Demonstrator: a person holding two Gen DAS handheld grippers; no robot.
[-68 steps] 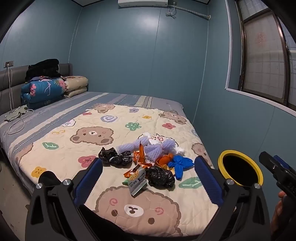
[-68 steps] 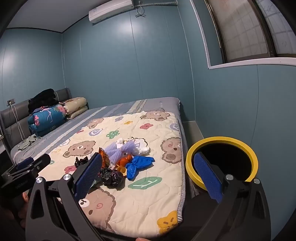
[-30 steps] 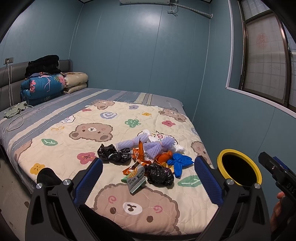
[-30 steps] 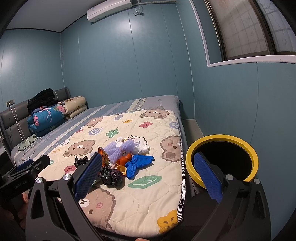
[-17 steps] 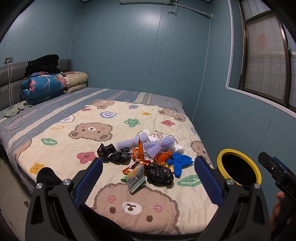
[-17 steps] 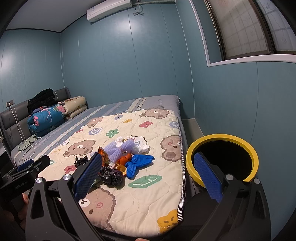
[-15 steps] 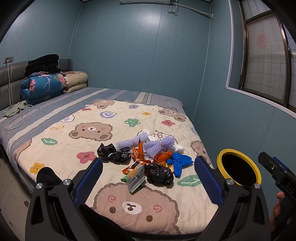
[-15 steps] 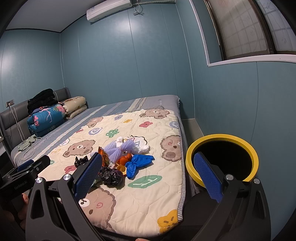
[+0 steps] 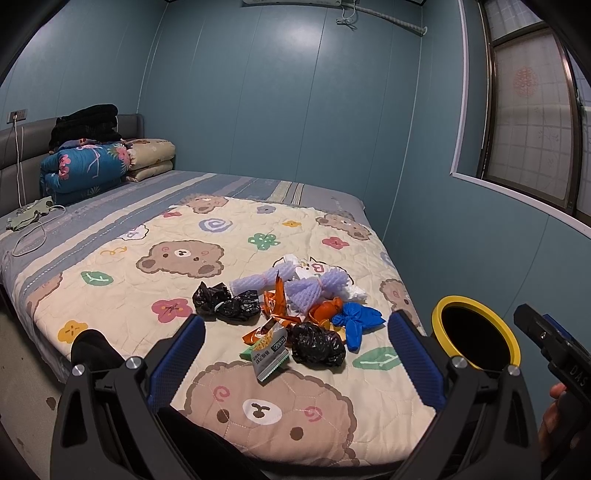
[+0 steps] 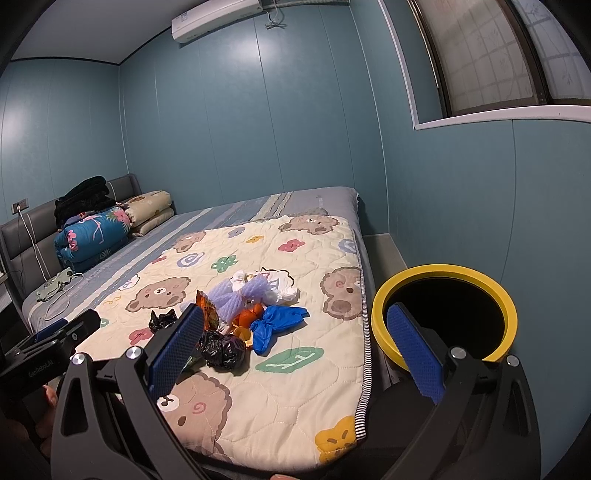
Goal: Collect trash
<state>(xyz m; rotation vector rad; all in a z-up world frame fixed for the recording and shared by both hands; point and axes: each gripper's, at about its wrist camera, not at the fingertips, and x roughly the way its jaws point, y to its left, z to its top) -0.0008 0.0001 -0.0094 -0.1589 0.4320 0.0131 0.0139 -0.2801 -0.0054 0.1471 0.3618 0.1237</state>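
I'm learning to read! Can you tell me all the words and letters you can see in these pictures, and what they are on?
"GenRobot.AI": white print on the black left tool, seen from the right wrist.
"DAS": white letters on the black right tool, cut off at the picture's edge.
"B": a letter printed on the cream bear-patterned quilt.
Green and white crinkled snack wrapper: it has print, too small to read.
White wall air conditioner: its mark is too blurred to read.

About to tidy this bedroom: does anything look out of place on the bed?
Yes: a heap of trash (black bags, snack wrappers, blue and orange plastic) lies on the bear quilt, not in the yellow-rimmed bin beside the bed.
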